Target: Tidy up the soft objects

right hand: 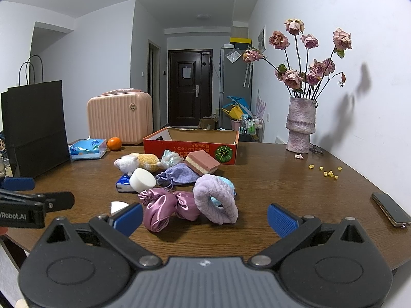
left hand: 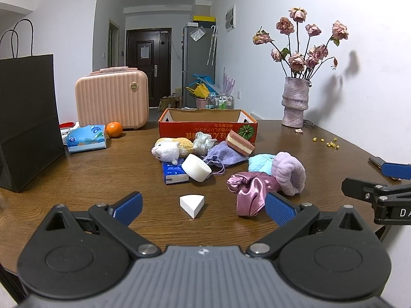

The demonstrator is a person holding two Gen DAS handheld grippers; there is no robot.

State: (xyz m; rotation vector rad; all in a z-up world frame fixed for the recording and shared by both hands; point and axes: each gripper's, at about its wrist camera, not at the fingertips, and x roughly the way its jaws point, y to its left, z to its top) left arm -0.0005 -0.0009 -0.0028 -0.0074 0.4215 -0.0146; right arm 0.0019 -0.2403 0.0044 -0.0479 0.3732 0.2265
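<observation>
Soft things lie heaped mid-table before an open red cardboard box (left hand: 208,128) (right hand: 190,148): a plush toy (left hand: 170,147) (right hand: 136,163), a round white sponge (left hand: 196,167) (right hand: 142,181), a striped pink sponge (left hand: 240,142) (right hand: 203,165), a lilac drawstring pouch (left hand: 226,155) (right hand: 179,175), a satin pink scrunchie (left hand: 250,190) (right hand: 164,208) and a fluffy lilac headband (left hand: 290,170) (right hand: 214,199). A white wedge sponge (left hand: 192,204) (right hand: 118,206) sits nearest. My left gripper (left hand: 204,208) is open around the wedge, a little short of it. My right gripper (right hand: 205,217) is open just before the scrunchie and headband.
A black paper bag (left hand: 25,118) stands at the left, with a tissue pack (left hand: 86,138), an orange (left hand: 113,129) and a pink case (left hand: 111,100) behind. A vase of dried roses (right hand: 300,125) stands at the right by the wall. A phone (right hand: 390,209) lies near the right edge.
</observation>
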